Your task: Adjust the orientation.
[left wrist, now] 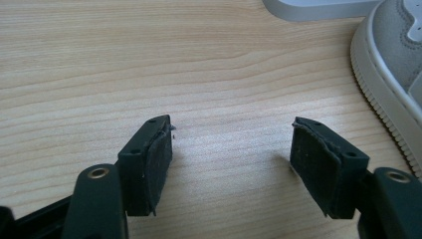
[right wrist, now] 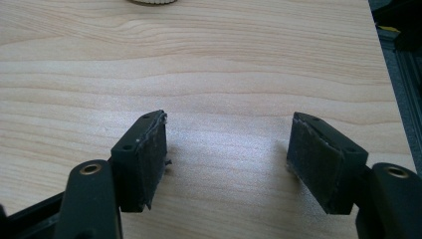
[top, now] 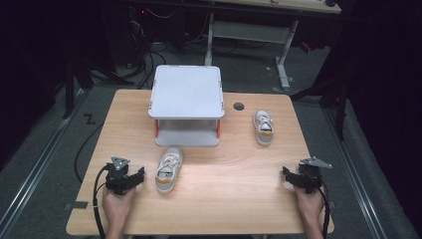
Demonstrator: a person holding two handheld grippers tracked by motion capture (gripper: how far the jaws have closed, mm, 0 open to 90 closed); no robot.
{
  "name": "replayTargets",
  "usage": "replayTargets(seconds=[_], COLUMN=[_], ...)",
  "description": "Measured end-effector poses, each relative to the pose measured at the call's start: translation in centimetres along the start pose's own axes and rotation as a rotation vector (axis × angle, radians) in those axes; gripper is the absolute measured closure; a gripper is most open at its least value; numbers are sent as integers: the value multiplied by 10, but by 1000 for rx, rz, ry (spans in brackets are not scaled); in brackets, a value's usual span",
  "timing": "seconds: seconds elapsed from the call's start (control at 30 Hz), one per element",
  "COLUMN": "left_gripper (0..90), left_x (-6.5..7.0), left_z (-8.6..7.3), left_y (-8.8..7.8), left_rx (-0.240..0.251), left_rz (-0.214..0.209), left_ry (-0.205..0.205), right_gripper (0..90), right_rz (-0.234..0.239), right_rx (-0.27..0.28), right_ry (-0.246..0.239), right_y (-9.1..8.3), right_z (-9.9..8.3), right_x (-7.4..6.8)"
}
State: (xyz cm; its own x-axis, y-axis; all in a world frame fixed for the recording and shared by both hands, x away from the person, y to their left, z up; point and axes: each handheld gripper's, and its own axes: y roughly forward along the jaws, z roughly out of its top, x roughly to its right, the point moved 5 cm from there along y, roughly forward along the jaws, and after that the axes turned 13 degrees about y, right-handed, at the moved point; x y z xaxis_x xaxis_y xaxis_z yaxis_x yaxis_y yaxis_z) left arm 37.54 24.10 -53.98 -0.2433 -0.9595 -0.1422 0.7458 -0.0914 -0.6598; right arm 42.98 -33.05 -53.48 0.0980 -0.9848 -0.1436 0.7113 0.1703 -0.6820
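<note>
Left gripper (top: 141,175) low over the near left part of the wooden table (top: 234,199), held from behind by the left hand (top: 117,199), forearm entering from the bottom edge; jaws pointing toward the table's middle, spread apart, bare wood between the pads (left wrist: 158,164). Nearest shoe (top: 168,169) just beside this gripper's tips, not touching: small white-and-grey sneaker, white laces, tan patch at the near end (its ribbed sole rim at the right edge of the left gripper view). Right gripper (top: 287,175) at the near right part, right hand (top: 309,199) behind it, jaws likewise apart and empty, wood grain only between them. Second sneaker (top: 263,127) farther back on the right, well apart from both grippers. Grey two-tier shelf (top: 186,92) with orange posts at the table's far middle. No legible writing or brand anywhere.
</note>
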Motion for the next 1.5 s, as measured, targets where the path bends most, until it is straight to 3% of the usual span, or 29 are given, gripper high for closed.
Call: replayTargets(seconds=[0.33,0.97,1.17,1.3,1.5], left_gripper=[334,345,339,349,386], left_x=[2,2,6,9,16], left_z=[0,3,3,4,6], left_y=[1,3,-2,-8,-16], left_rx=[-9,-9,-5,12,2], left_rz=[15,27,-1,-39,-82], left_ry=[17,6,4,-50,-41], right_gripper=[307,298,298,298,297], right_rz=[-1,3,3,2,2], right_rx=[-2,-4,-4,-3,-4], right_ry=[3,-4,-3,-5,-1], right_y=[0,0,0,0,0], right_z=[0,0,0,0,0], right_x=[0,-1,-1,-1,-1])
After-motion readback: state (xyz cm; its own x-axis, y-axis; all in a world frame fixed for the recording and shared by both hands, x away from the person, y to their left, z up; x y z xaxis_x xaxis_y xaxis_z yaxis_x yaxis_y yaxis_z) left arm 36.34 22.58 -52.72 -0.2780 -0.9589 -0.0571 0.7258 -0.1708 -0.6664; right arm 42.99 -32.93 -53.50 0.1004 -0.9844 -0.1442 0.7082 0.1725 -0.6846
